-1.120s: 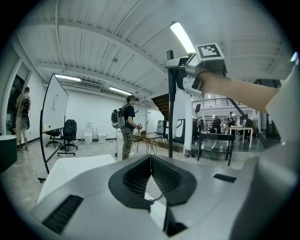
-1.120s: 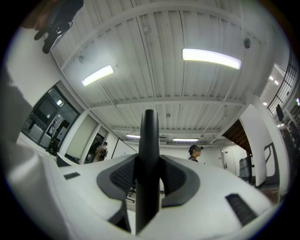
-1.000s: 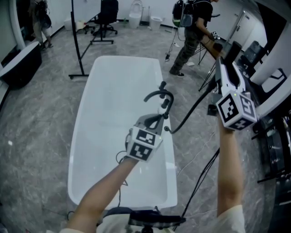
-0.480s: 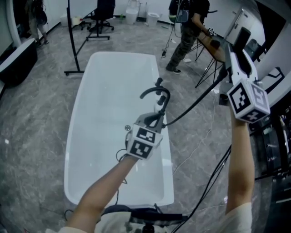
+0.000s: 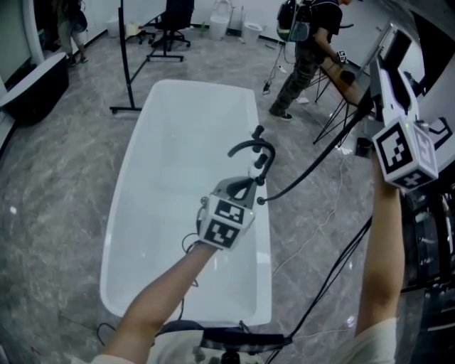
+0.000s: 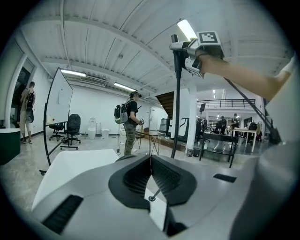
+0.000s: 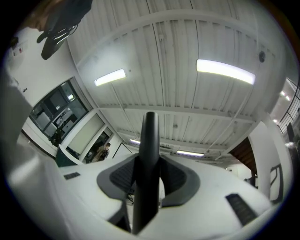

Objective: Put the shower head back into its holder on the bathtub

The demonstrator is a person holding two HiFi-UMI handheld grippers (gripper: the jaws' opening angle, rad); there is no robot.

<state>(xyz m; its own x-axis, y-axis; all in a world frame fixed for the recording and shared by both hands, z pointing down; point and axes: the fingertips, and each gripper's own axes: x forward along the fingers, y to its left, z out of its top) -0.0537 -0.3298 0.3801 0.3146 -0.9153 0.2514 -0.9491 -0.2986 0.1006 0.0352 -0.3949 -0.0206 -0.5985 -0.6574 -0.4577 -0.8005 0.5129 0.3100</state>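
A white bathtub (image 5: pixel 178 142) lies lengthwise below me, with a black curved faucet and holder fixture (image 5: pixel 253 152) on its right rim. My left gripper (image 5: pixel 245 186) hovers just in front of that fixture, shut and with nothing in it; the left gripper view shows its pads (image 6: pixel 151 161) meeting. My right gripper (image 5: pixel 389 64) is raised high at the upper right, shut on the black shower head handle (image 7: pixel 149 154). A black hose (image 5: pixel 313 167) runs from it down to the fixture. The left gripper view shows the handle and hose (image 6: pixel 176 93) hanging from the right gripper (image 6: pixel 180 46).
A person with a backpack (image 5: pixel 306 43) stands beyond the tub's far right corner. A black stand (image 5: pixel 128 64) and an office chair (image 5: pixel 174 18) are at the far left. Cables (image 5: pixel 334 234) trail on the floor right of the tub, beside dark equipment (image 5: pixel 426 234).
My right gripper has risen with the shower head and drifted right in the head view, pulling the hose straighter. The left gripper has stayed by the faucet.
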